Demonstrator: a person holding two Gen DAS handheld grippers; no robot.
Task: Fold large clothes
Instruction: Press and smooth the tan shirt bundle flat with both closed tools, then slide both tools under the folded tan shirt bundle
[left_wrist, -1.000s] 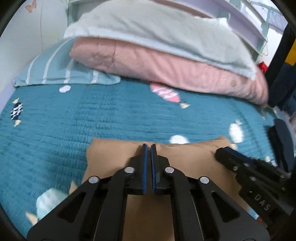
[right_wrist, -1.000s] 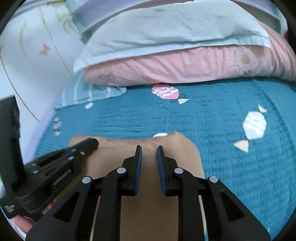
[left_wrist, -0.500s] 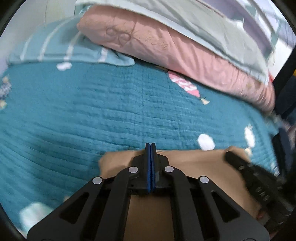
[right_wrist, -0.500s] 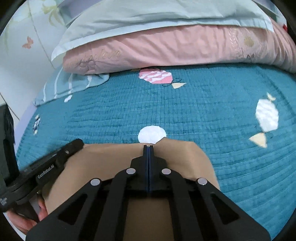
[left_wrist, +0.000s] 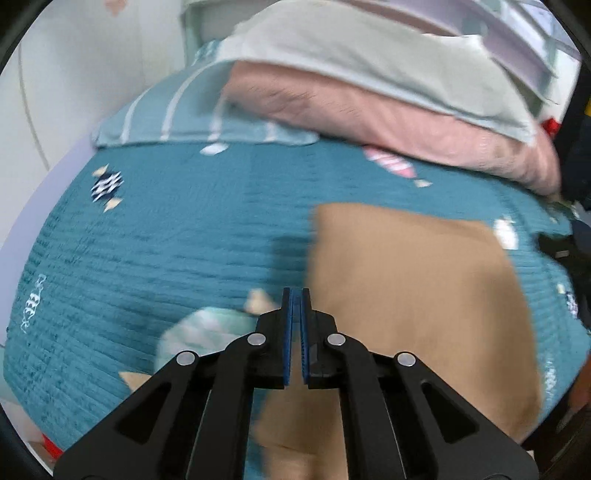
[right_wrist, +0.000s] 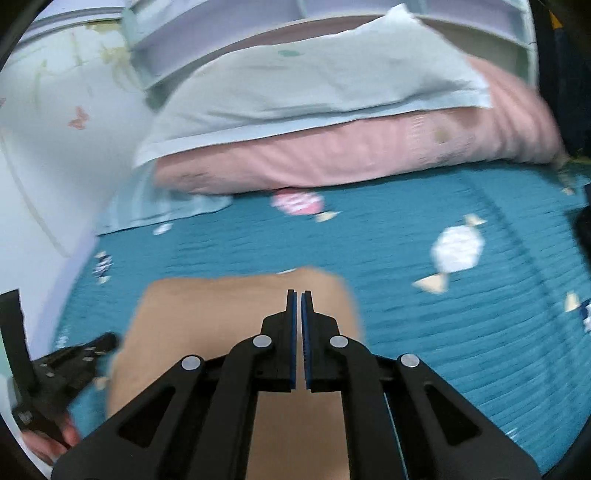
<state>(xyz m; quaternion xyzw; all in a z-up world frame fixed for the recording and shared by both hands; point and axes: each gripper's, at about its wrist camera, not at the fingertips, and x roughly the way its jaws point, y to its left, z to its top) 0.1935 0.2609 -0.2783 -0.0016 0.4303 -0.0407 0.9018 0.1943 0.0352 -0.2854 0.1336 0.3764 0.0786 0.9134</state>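
Note:
A tan folded garment (left_wrist: 410, 295) lies flat on the teal bedspread (left_wrist: 166, 236). It also shows in the right wrist view (right_wrist: 221, 314). My left gripper (left_wrist: 295, 295) is shut with nothing between its pads, above the bedspread just left of the garment's left edge. My right gripper (right_wrist: 299, 295) is shut and empty, raised over the garment's far right part. The left gripper shows at the lower left of the right wrist view (right_wrist: 99, 341).
A pink pillow (left_wrist: 388, 118) under a pale green one (left_wrist: 369, 51) lies at the head of the bed, with a striped blue pillow (left_wrist: 177, 114) beside them. A white wall (right_wrist: 44, 147) runs along the left. Dark clothing (left_wrist: 576, 147) hangs at the right.
Both grippers closed from slightly open, then lifted off the garment. The left gripper moved left, off the garment's edge; the garment stays flat on the bed.

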